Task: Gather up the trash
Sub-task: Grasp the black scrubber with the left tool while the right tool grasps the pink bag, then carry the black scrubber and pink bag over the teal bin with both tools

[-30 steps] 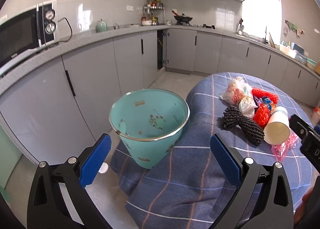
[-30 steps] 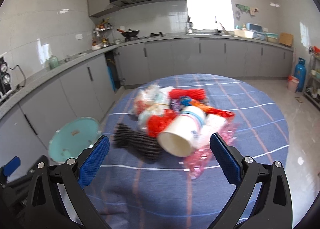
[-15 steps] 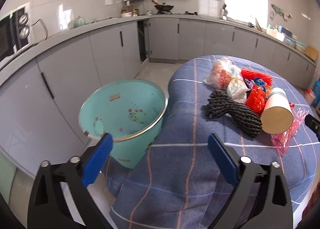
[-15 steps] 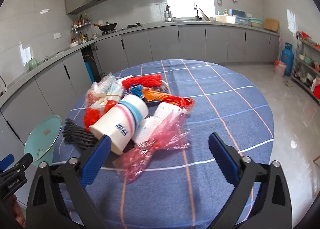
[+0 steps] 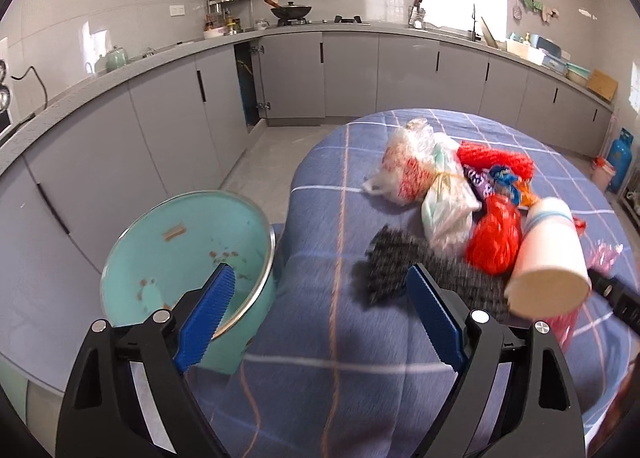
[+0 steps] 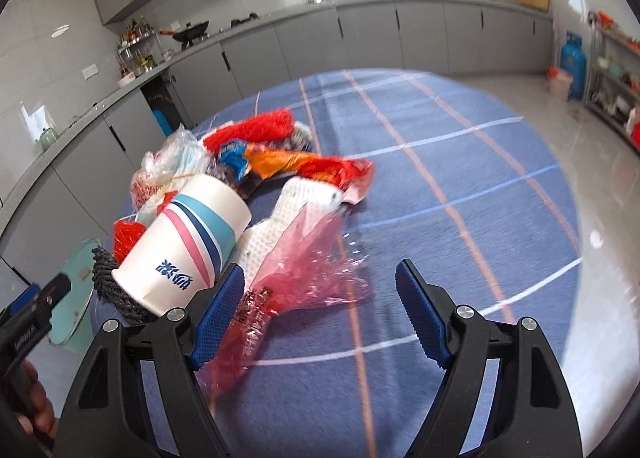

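Closing in on the trash pile, nothing grabbed yet

Left view: left gripper (image 5: pixel 320 314) unclenched, jaws just narrowing, black mesh (image 5: pixel 404 266) ahead, bin (image 5: pixel 188 254) off table's edge. Right view: right gripper (image 6: pixel 320 310) likewise, pink wrapper (image 6: pixel 304 282) between jaws; probably pinch next.

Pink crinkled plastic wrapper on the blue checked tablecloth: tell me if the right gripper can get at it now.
Probably yes. The pink crinkled plastic wrapper lies between the open right gripper jaws, which have just been closing, with nothing over it.
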Available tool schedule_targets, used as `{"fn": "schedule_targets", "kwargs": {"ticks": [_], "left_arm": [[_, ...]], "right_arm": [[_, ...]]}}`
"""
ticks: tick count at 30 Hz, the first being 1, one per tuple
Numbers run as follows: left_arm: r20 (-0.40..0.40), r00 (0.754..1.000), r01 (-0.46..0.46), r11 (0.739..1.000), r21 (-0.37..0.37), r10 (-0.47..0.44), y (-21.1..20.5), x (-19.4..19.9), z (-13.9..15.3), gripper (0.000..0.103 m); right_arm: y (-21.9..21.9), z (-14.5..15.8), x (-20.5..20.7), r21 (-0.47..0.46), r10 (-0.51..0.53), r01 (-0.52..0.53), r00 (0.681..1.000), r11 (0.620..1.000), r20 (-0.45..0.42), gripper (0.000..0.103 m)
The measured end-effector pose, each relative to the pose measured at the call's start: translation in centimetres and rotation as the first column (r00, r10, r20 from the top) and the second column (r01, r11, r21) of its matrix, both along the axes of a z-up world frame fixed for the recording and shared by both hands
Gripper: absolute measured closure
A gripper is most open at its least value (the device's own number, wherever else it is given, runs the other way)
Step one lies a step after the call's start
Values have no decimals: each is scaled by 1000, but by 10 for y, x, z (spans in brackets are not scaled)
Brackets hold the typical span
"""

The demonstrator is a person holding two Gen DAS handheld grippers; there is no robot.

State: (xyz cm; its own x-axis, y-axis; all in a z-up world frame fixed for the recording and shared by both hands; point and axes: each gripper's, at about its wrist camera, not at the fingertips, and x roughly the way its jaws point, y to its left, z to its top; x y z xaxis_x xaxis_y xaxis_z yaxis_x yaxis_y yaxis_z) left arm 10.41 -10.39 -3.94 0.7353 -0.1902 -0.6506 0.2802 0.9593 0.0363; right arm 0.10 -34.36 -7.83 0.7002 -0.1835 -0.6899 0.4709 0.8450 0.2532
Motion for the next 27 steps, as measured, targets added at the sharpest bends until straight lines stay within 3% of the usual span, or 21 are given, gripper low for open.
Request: {"fn": "schedule_targets", "kwargs": {"ticks": [2,8,10,14,16,18,20,22,27], "left_arm": [[-7,1000,13,1000,-5,-13,-7,10,1,16],[-67,997,31,999,-22,-32,-24,35,-7,17],[-93,994,53,998,-25,-55,-32,38,-11,18],[-124,987,99,995,-11,-100,-49,38,-22,34],[-156,979,128,991,-38,-132,-52,40,-28,50],[-170,974,140,988,-62,-149,-54,40,-32,56],[-148,976,151,986,-74,-161,-54,39,-31,77],[-142,975,159,981,-106,-174,-51,39,-28,89],[-72,983,155,976,-155,-168,-35,32,-4,89]], "right_arm": [[-2,-6,6,40,14,-13,1000,999,-8,25],[-6,-15,14,83,47,-46,999,995,-12,40],[-5,-13,15,76,61,-61,998,995,-4,53],[-4,-4,14,42,69,-69,998,997,6,63],[-6,1,12,47,64,-65,998,997,16,67],[-8,8,9,43,59,-60,998,997,29,67],[-9,17,6,21,50,-51,998,998,44,68],[-9,30,1,-11,40,-39,997,999,67,68],[-9,62,-5,-90,12,1,990,996,141,68]]}}
